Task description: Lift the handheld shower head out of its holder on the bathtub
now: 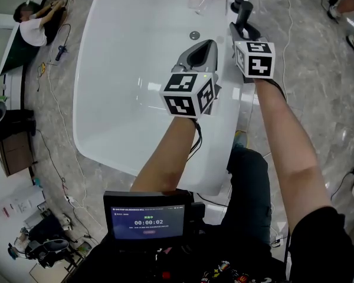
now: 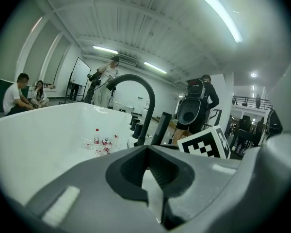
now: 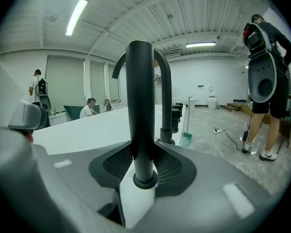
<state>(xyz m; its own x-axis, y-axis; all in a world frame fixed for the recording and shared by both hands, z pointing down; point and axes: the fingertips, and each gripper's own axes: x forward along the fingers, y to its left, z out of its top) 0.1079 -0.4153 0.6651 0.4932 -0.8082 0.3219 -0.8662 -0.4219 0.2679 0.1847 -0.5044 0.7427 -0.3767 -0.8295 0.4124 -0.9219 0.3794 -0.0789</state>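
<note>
The handheld shower head (image 3: 139, 106) is parked upright in its holder (image 3: 144, 180) on the bathtub (image 1: 106, 69) rim, long axis vertical. It's closed round by the right gripper (image 3: 140, 149), so a straight-up pull is probably needed. The left gripper (image 1: 207, 46) is shut and empty over the tub.

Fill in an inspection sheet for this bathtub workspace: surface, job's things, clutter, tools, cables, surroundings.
Surface: white glossy bathtub, with a drain in its bottom.
Job's things: black handheld shower head upright, its foot seated in the holder on the rim; a curved spout behind it.
Clutter: plastic bottles lying at the tub's far end.
Tools: left tool shut and empty, over the tub; right tool shut round the shower head.
Cables: a dark cable on the floor beside the tub.
Surroundings: seated people beyond the tub; a standing person wearing a backpack.
</note>
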